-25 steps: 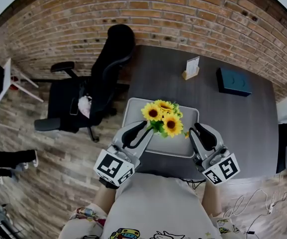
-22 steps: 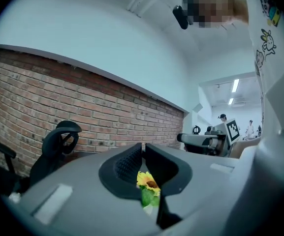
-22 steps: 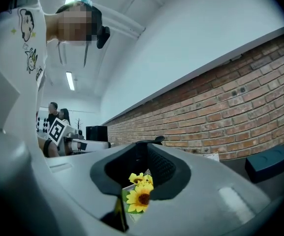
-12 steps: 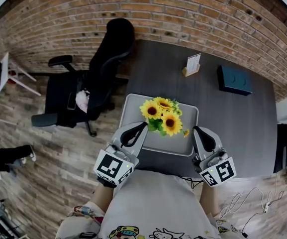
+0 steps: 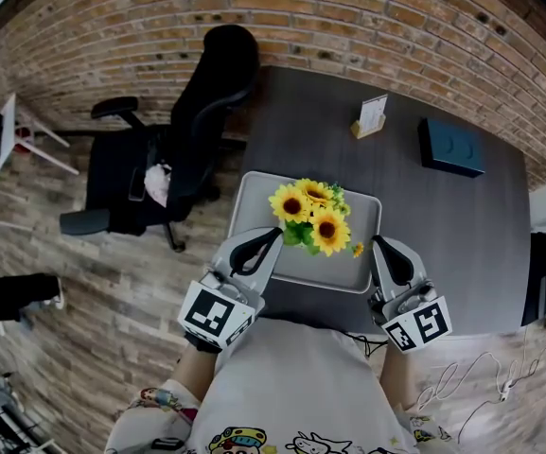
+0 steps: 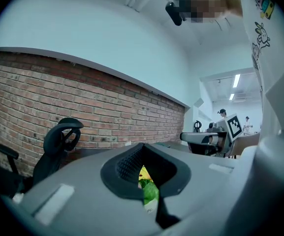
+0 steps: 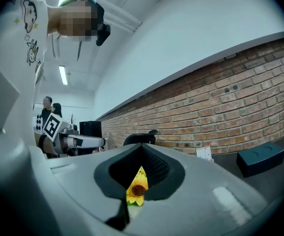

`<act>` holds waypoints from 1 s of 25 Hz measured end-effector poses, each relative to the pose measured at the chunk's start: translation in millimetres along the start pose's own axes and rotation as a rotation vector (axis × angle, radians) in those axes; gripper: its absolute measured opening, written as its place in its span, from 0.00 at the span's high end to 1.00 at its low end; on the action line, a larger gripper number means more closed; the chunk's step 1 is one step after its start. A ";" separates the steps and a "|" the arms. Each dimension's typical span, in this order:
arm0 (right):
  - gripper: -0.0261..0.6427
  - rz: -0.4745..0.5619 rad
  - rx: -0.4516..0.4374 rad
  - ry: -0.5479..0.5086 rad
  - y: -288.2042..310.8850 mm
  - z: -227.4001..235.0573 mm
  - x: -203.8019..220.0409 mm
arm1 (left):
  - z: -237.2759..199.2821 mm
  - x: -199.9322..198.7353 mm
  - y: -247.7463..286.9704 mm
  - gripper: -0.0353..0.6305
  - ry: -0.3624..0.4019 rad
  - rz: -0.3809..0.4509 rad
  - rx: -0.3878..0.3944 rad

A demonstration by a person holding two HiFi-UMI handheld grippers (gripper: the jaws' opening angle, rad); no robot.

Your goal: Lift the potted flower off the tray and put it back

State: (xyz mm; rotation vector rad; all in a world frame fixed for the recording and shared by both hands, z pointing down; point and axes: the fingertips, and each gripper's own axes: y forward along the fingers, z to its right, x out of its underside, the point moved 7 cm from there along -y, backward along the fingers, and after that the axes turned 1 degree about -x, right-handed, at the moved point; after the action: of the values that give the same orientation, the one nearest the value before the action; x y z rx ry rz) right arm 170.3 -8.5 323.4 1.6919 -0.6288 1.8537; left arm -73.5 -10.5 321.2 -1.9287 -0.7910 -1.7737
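As tray [image 5: 252, 200] rests on table [image 5: 448, 239], brick wall [image 5: 348, 17] behind.

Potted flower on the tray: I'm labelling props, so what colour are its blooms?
Yellow sunflower blooms with dark brown centres; clearest in head view.

The left gripper [image 5: 273, 236] and the right gripper [image 5: 378, 243] were held level and well apart, angled slightly toward each other. Each had its jaws closed together, tip against tip. The forearms [image 5: 195, 373] behind them, largely hidden, seemed bent.
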 end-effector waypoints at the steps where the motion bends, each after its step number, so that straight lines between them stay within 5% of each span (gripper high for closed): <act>1: 0.96 -0.002 0.000 0.000 1.1 -0.4 0.1 | -0.5 0.2 0.2 0.93 0.002 -0.003 0.001; 25: 0.96 -0.021 0.020 0.002 13.0 3.5 -0.1 | -7.3 3.6 7.2 0.93 -0.006 -0.020 0.017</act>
State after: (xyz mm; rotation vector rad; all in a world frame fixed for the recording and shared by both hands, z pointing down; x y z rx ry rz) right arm 164.2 -20.4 323.9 1.7030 -0.5908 1.8527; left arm -74.3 -20.1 326.2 -1.9225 -0.8271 -1.7684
